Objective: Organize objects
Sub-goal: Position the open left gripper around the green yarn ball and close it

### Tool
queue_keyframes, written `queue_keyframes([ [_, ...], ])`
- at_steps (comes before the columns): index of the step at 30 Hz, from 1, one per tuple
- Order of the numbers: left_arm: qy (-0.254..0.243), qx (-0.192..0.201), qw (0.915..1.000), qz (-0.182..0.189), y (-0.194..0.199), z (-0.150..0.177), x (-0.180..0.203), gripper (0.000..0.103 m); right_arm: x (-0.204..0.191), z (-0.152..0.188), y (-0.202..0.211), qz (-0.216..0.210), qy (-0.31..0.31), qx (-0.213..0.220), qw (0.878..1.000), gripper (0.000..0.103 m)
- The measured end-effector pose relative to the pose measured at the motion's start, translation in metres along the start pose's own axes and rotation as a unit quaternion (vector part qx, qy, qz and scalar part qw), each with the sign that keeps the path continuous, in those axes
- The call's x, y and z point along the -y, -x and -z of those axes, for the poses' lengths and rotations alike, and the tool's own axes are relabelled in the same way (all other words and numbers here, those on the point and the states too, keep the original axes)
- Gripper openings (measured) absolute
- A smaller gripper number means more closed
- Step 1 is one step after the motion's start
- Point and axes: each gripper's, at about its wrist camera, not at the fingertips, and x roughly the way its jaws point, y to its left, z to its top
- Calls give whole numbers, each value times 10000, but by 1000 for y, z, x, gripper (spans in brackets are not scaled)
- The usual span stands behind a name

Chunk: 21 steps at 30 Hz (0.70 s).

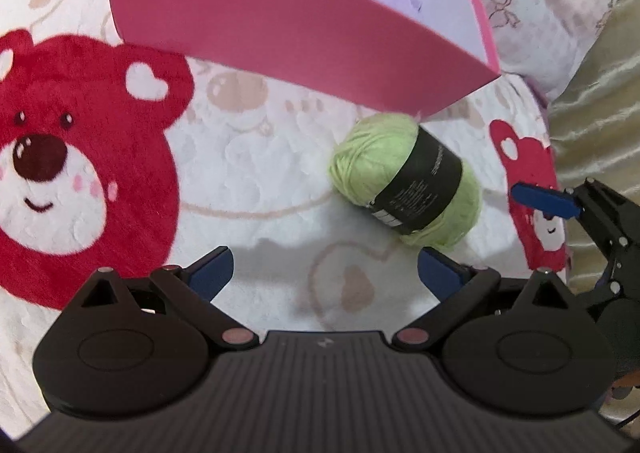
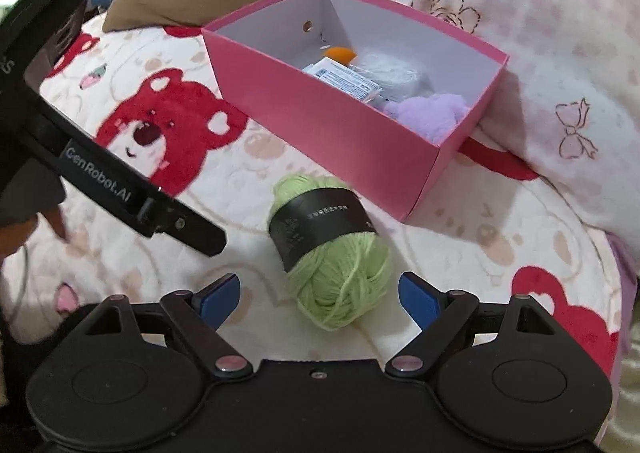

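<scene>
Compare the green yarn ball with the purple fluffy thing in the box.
The green yarn ball lies on the blanket outside the pink box; the purple fluffy thing sits inside it. The green one wears a black paper band; the purple one shows none. Green is fully visible, purple partly hidden by the box wall. Both look soft.

Pink box (image 1: 280, 25) perhaps hides its contents, top cropped.

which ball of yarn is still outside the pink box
The green yarn with the black label, lying on the blanket; the purple yarn is already in the box.
</scene>
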Motion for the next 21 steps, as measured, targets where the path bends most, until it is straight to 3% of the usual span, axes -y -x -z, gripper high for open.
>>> queue_keyframes([
  [6,72,265,9995,158,-9,6,1,99,5,6,-26,149,103,-131,9998,89],
  [9,136,414,9989,191,-11,7,0,99,-4,9,-41,658,507,-251,9962,89],
  [16,406,698,9949,601,-18,2,3,99,-12,8,-50,638,828,-189,9943,89],
  [21,553,930,9918,673,-24,1,6,97,-7,4,-58,534,672,-259,9960,88],
])
